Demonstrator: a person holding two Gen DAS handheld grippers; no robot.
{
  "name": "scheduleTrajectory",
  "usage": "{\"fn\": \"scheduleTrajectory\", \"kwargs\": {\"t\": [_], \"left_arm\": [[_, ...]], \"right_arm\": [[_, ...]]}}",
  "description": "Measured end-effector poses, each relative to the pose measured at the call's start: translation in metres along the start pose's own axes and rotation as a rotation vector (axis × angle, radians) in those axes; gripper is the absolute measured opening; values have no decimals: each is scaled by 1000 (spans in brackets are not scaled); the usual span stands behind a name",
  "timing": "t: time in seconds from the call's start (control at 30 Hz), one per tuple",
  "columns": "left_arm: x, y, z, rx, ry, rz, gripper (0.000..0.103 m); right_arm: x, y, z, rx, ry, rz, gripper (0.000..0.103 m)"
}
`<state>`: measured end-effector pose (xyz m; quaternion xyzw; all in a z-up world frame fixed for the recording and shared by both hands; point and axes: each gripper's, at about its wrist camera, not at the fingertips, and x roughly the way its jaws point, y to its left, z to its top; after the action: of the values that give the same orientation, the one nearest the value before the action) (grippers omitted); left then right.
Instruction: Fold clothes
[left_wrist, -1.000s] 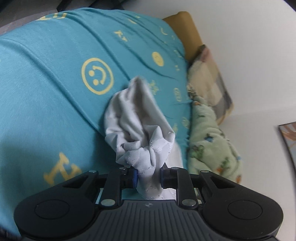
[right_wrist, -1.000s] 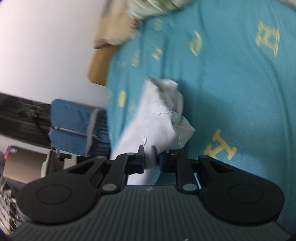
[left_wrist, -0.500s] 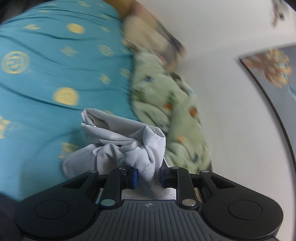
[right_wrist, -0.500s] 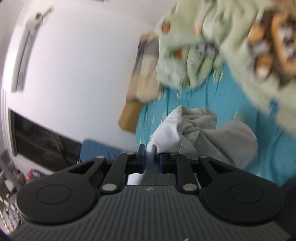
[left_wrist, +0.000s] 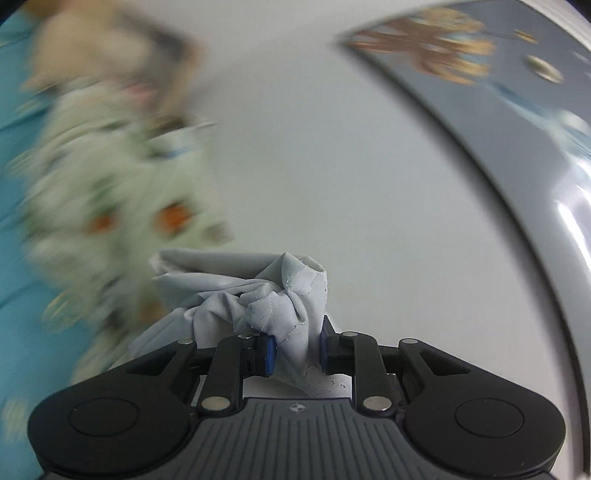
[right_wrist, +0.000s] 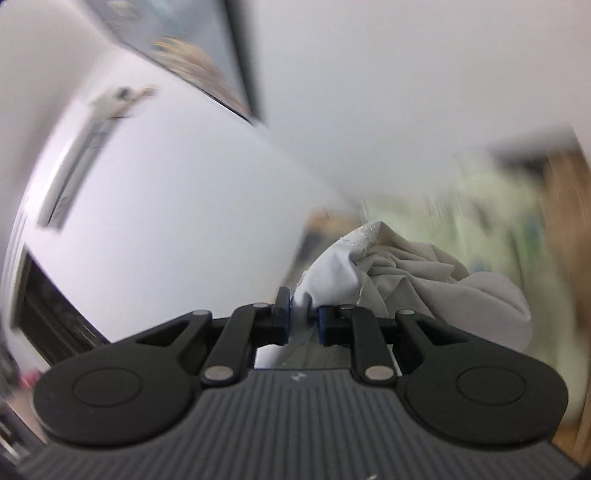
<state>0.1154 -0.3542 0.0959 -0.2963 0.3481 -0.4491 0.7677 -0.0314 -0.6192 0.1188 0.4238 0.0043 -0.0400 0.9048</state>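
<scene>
wall (left_wrist: 314, 155): white, fills the far background in both views
blanket (left_wrist: 110, 192): green print, blurred, far left
garment (left_wrist: 266, 295): pale grey, bunched, rising just ahead of both pad pairs
left gripper (left_wrist: 294, 350): pinching garment
right gripper (right_wrist: 303, 320): clamped on garment edge (right_wrist: 332, 277)

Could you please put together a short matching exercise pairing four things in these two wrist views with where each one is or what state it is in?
Things:
1. left gripper
2. crumpled pale grey garment
3. pale green patterned blanket
4. framed picture with golden-brown motifs

Place or state:
A. blurred, left of the garment in the left wrist view
B. hanging on the white wall, upper right of the left wrist view
C. shut on bunched fabric
D. pinched by both the left gripper and the right gripper

Pairs: 1-C, 2-D, 3-A, 4-B
</scene>
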Motion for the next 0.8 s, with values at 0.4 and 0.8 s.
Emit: {"fn": "scheduleTrajectory", "kwargs": {"t": [0.4,0.8], "left_arm": [[111,96,-101,267,194,99,25],[38,23,-83,484,154,220,97]], "right_arm": [[32,-145,-88,-66,161,-371,18],[-9,-64,-86,-149,144,-447,95]]}}
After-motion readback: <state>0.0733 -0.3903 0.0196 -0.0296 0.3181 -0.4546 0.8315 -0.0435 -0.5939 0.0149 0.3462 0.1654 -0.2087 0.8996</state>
